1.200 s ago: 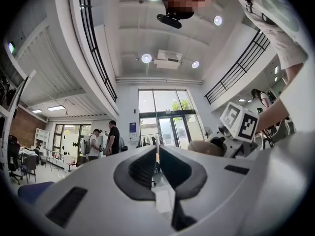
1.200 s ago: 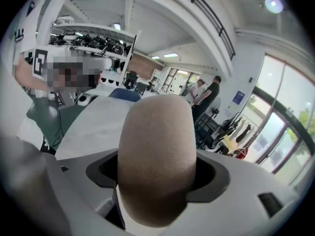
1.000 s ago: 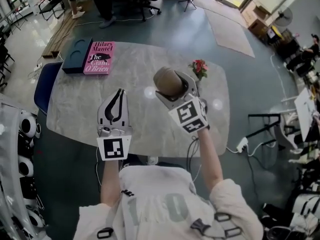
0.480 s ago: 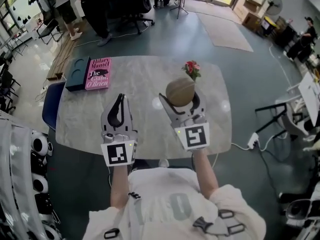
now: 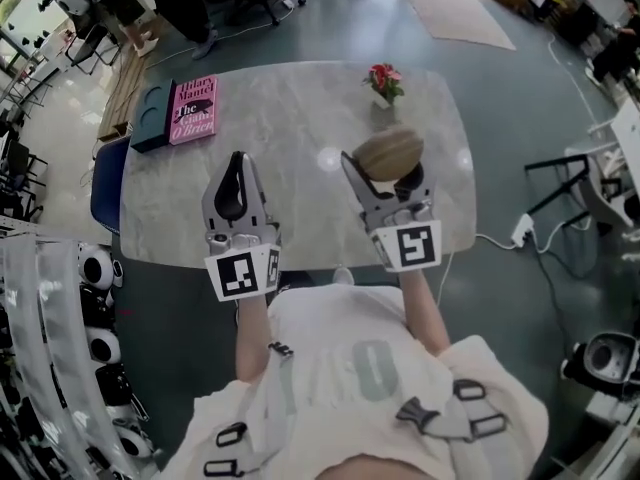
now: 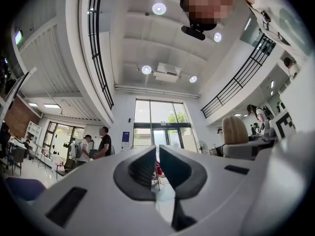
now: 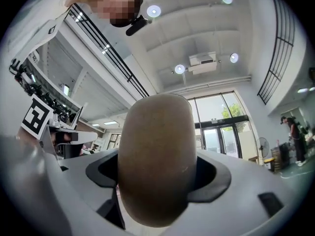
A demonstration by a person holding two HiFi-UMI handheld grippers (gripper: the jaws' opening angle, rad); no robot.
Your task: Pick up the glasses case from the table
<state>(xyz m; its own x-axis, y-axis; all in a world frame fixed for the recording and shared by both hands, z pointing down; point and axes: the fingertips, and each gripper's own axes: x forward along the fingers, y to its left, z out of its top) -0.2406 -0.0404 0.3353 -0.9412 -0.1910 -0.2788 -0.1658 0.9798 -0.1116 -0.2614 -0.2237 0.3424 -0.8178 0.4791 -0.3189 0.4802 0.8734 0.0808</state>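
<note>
Case clamped, clear of the table

The table point(image 5: 300, 118) lies under both grippers. The book point(image 5: 194, 111) sits ahead-left of the left gripper point(image 5: 237, 160), whose jaws are together. The right gripper point(image 5: 385, 176) clamps the case point(image 5: 392, 148). Flowers point(image 5: 384, 80) stand beyond it.

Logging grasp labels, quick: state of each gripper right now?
Left gripper: jaws shut, empty.
Right gripper: shut on the glasses case.
</note>
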